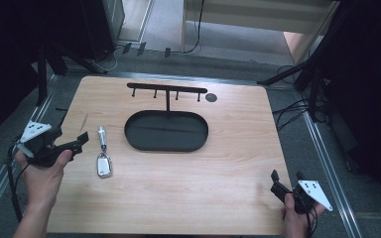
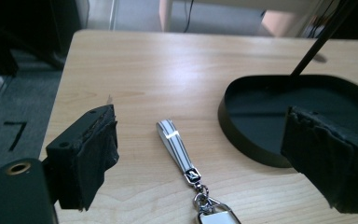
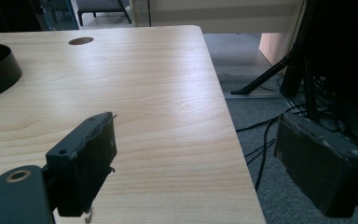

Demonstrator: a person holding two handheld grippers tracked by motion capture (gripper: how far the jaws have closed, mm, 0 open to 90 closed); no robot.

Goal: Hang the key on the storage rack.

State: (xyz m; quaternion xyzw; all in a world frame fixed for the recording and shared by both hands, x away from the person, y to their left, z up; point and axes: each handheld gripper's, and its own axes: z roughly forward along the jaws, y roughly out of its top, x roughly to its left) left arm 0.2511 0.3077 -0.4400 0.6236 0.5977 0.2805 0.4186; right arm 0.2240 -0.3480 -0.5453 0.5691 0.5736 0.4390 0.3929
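Left hand-held gripper (image 1: pixel 74 143) sits at the left edge of the desk (image 1: pixel 178 198), held in the person's left hand (image 1: pixel 44 171). Its jaws stand wide apart with nothing between the pads. In the left gripper view the two black padded jaws frame the keychain (image 2: pixel 177 149) from either side without touching it.

The keychain (image 1: pixel 102 151) lies flat on the bare wood, just beside the left hand-held gripper and to the left of the black oval tray (image 1: pixel 166 144). It is made of a striped strap, a small metal clasp and ring, and a silver rectangular fob (image 1: pixel 103 166) at the end nearer the person. The strap end points away from the person. Keychain and tray are near each other but apart.

The tray is oval and shallow-walled. A thin black post rises from its far side and carries a crossbar with hooks (image 1: pixel 167 89). Beyond the right end of the bar there is a round dark hole (image 1: pixel 211 97) in the desk top.

Right hand-held gripper (image 1: pixel 287 179) rests at the near right corner of the desk, held in the right hand (image 1: pixel 297 218). Its jaws are likewise apart and hold nothing. In the right gripper view one jaw is over the wood and the other past the desk edge, above grey floor with cables (image 3: pixel 261 144).
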